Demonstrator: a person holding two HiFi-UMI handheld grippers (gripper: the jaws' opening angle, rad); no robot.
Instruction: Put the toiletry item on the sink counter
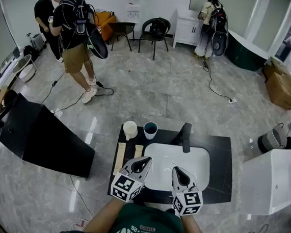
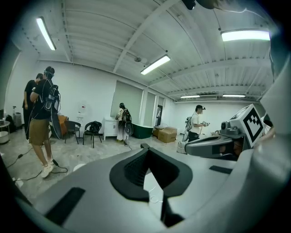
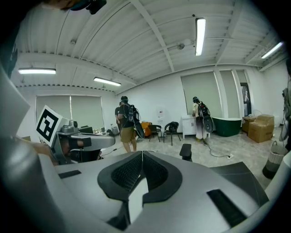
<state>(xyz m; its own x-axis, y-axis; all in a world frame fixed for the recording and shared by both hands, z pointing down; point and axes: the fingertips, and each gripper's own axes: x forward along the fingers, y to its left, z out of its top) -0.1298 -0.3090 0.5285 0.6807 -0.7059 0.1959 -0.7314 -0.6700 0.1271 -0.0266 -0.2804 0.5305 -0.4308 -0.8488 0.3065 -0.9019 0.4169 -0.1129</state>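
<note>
In the head view a black sink counter [image 1: 221,167] holds a white basin [image 1: 197,167] and a black faucet [image 1: 185,137]. A white cup [image 1: 130,130] and a teal cup [image 1: 150,130] stand at its back left. Two pale flat strips [image 1: 120,157] lie on its left side. My left gripper [image 1: 145,162] hovers over the basin's left rim, and my right gripper [image 1: 176,170] is above the basin. Both point away from me. In the left gripper view the left gripper [image 2: 146,150] is shut with nothing in it. The right gripper [image 3: 142,154] is likewise shut and empty, with the faucet [image 3: 185,151] just beyond it.
A black slanted panel [image 1: 46,139] stands left of the counter and a white unit [image 1: 272,182] to its right. People [image 1: 73,40] stand at the back left and another person [image 1: 209,17] at the back. Chairs [image 1: 156,30], cardboard boxes [image 1: 281,85] and floor cables [image 1: 217,92] lie beyond.
</note>
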